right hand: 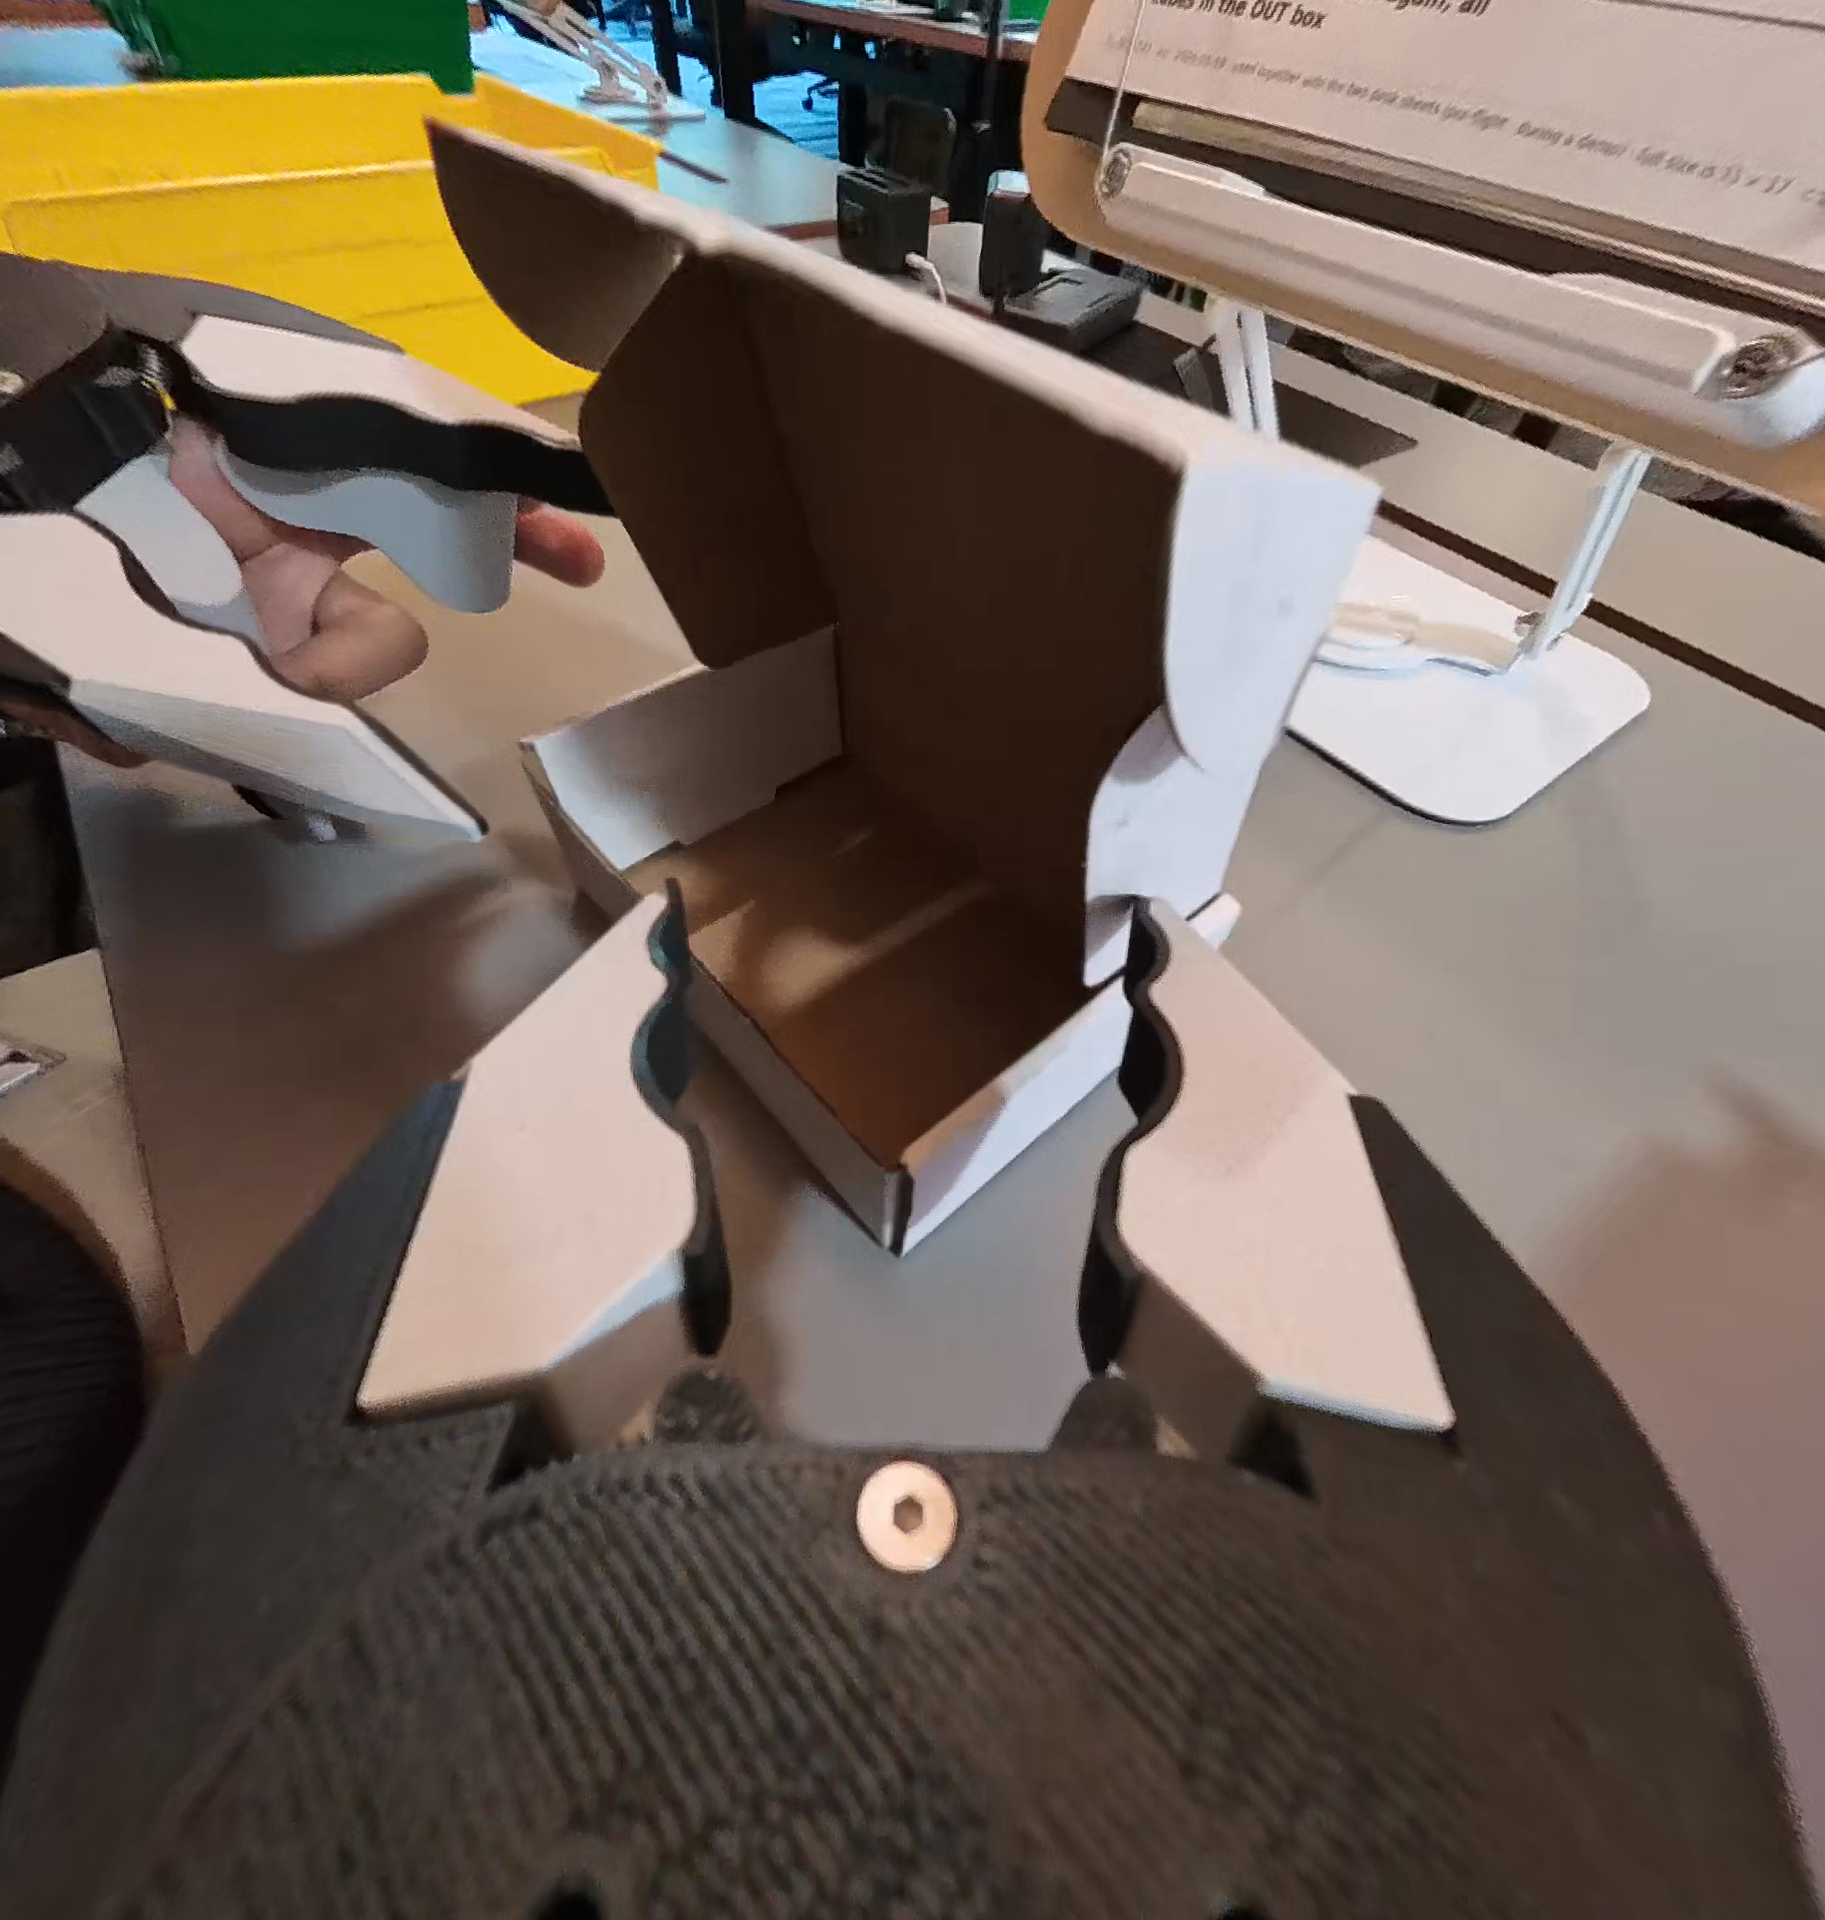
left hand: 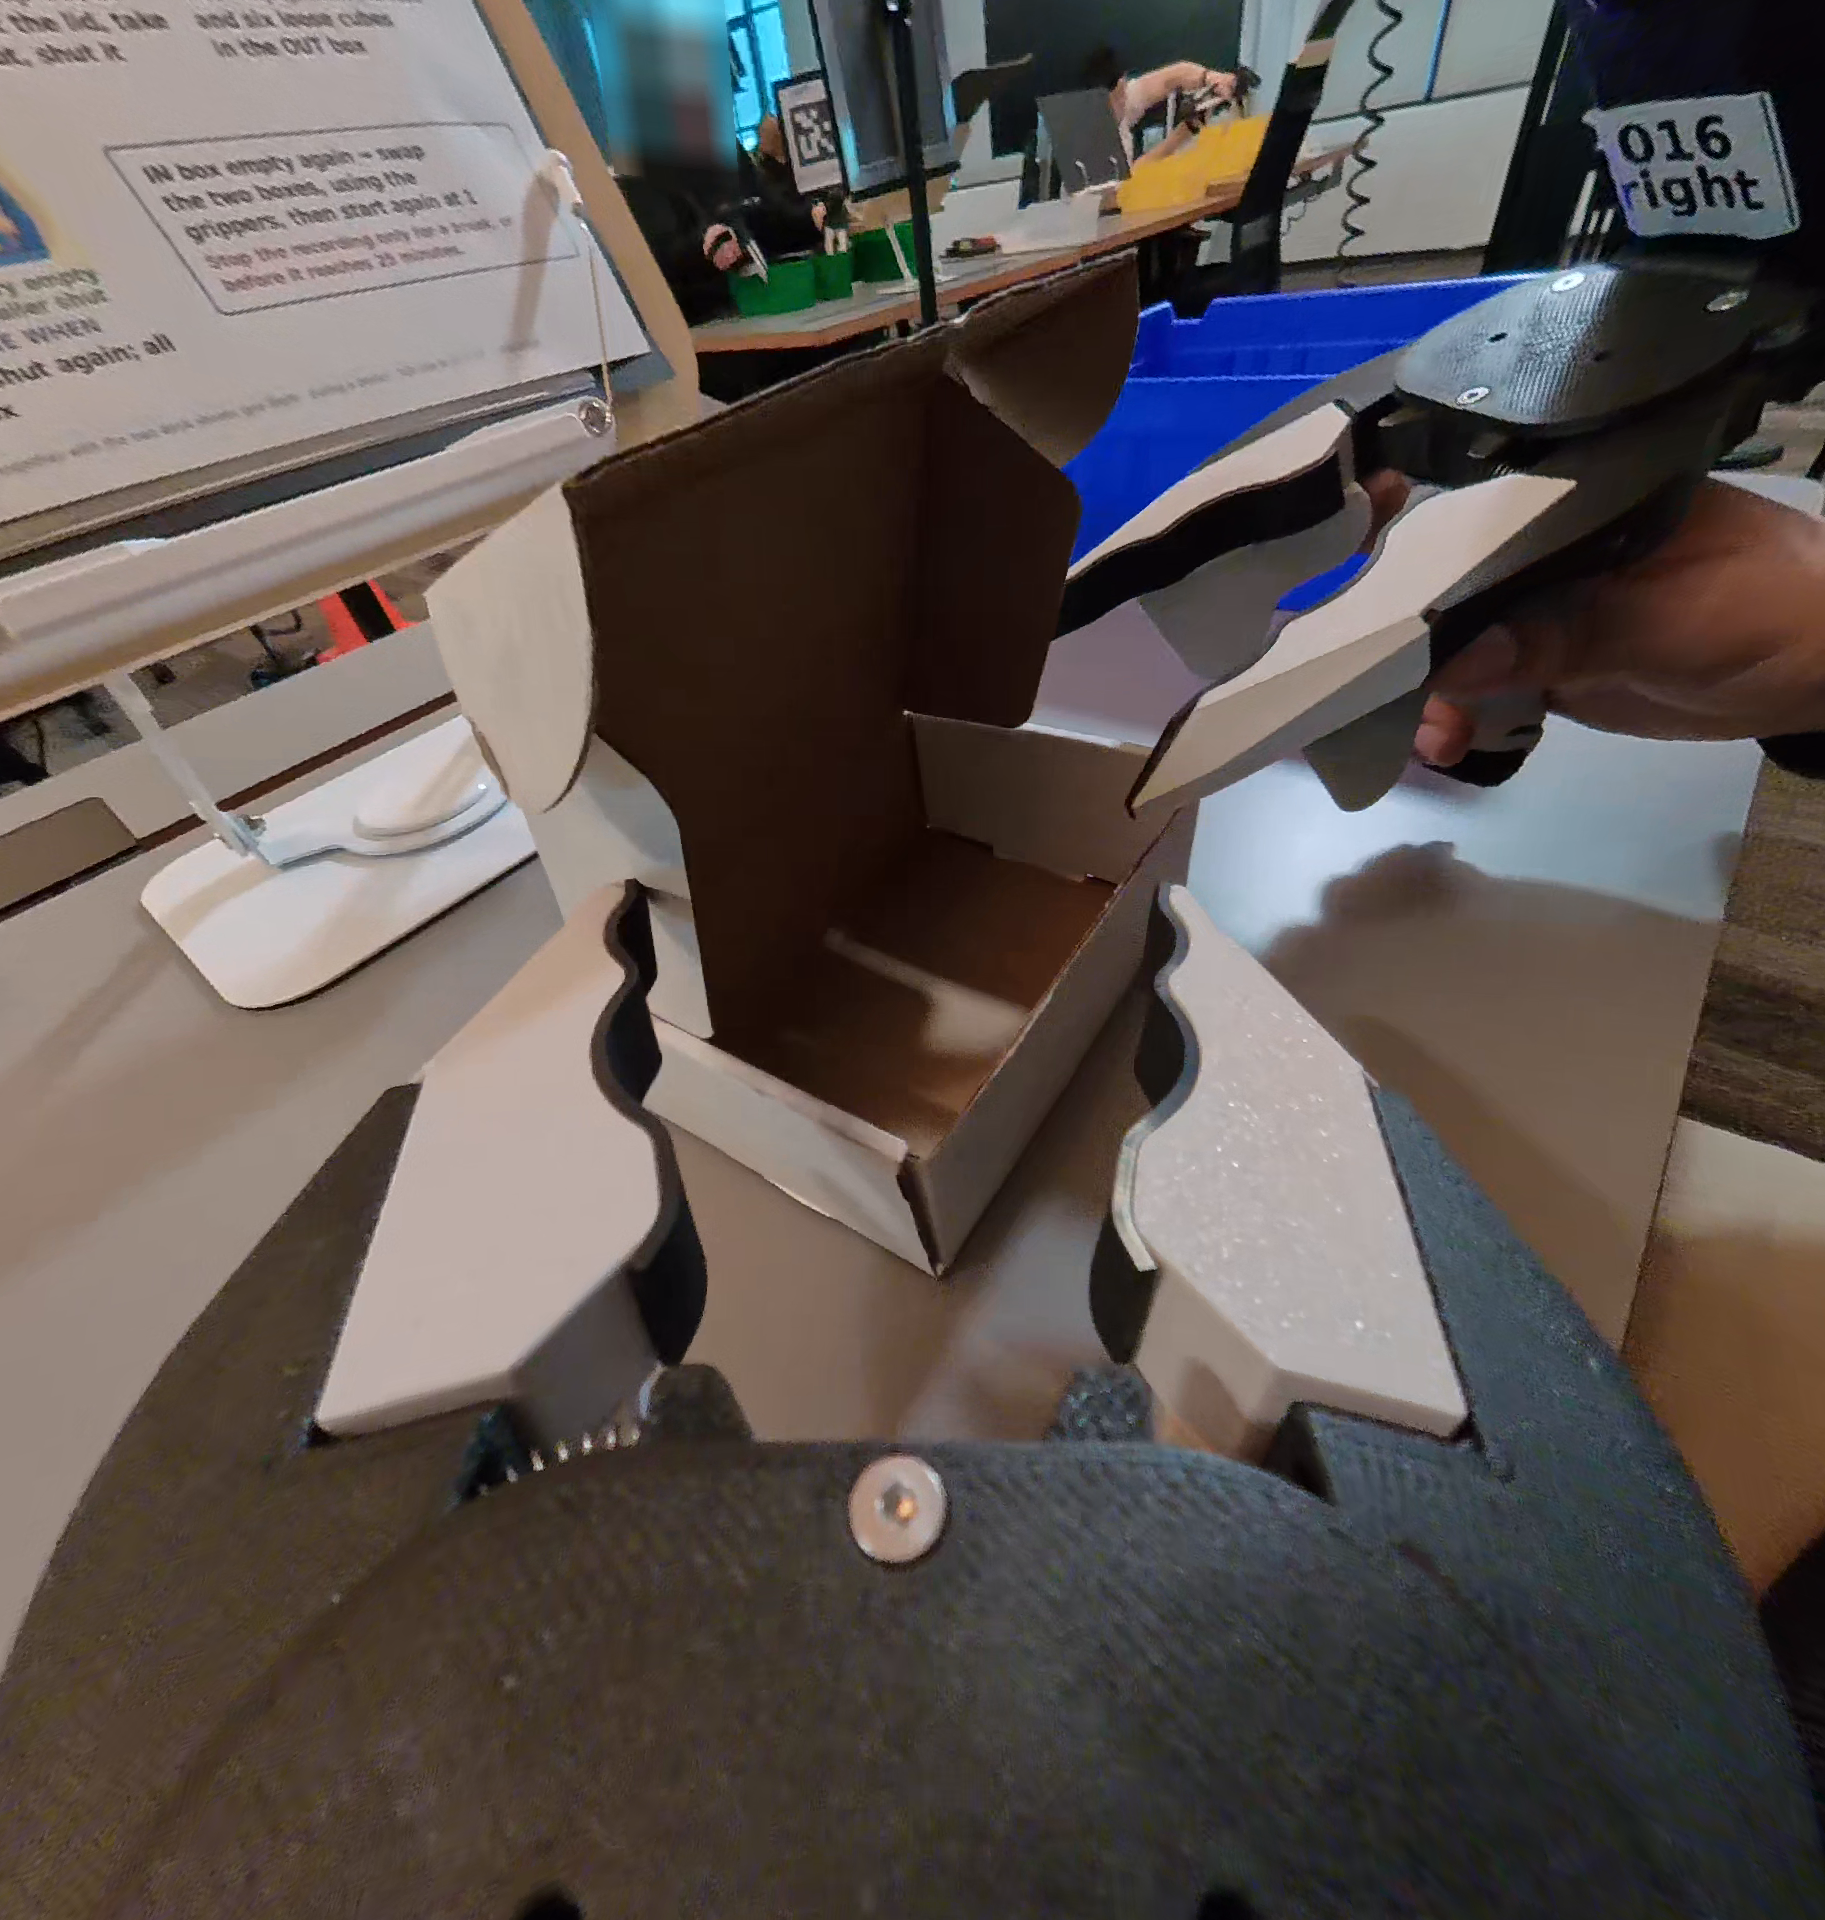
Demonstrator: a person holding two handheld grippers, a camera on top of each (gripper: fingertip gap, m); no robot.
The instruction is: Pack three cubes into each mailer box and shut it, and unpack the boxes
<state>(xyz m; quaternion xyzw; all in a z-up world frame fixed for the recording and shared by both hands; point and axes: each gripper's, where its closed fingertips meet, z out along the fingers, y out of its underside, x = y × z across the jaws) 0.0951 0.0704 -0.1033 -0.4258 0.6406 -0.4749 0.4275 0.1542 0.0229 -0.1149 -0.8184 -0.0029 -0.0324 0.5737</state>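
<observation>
A white mailer box (left hand: 804, 1132) with a brown inside stands open on the grey table, its lid (left hand: 814, 623) upright. It holds no cubes. My left gripper (left hand: 892, 956) is open and empty, just in front of the box's near corner. My right gripper (left hand: 1095, 707) comes in from the right, open and empty, beside the lid. In the right wrist view the same box (right hand: 1001, 1143) is empty with its lid (right hand: 908, 499) up. My right gripper (right hand: 903, 956) is open at the box's near corner. The left gripper (right hand: 534, 665) shows open at the left.
A blue bin (left hand: 1240, 353) stands behind the box at right. A yellow bin (right hand: 295, 218) stands at the back left in the right wrist view. An instruction sheet on a white stand (left hand: 295, 914) is at the left, also in the right wrist view (right hand: 1459, 738). The table edge (left hand: 1708, 935) runs on the right.
</observation>
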